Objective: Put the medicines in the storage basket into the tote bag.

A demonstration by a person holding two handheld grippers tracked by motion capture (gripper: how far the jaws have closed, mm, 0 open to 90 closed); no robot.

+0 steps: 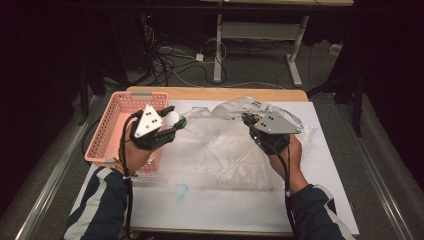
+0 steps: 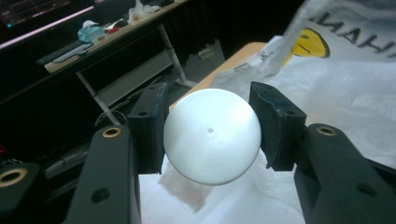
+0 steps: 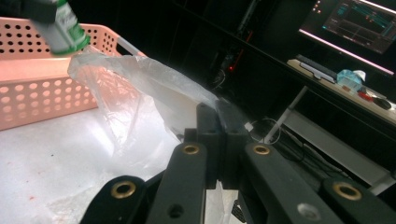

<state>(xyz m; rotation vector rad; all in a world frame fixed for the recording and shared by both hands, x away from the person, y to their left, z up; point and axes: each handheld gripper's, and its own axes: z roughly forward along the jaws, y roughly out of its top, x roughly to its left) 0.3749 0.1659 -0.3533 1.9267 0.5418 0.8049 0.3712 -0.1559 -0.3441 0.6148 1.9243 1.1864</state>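
The left gripper (image 1: pixel 172 121), jaws clamped on the white bottle (image 2: pixel 212 136), holds it just right of the pink basket (image 1: pixel 107 129), while the right gripper (image 3: pixel 218 122) pinches the plastic bag's (image 1: pixel 235 150) far edge, its mouth towards the bottle

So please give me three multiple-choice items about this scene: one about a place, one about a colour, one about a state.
1. Where is the basket?
A. left part of the table
B. right part
C. on the floor

2. What colour is the ball?
A. red
B. white
C. black

3. What is the right gripper doing?
A. hanging open
B. shut on the ball
C. shut on the plastic bag

Key: 1 A, it sits at the table's left edge; 2 B, white between the left gripper jaws; 3 C, bag film is pinched between its jaws.
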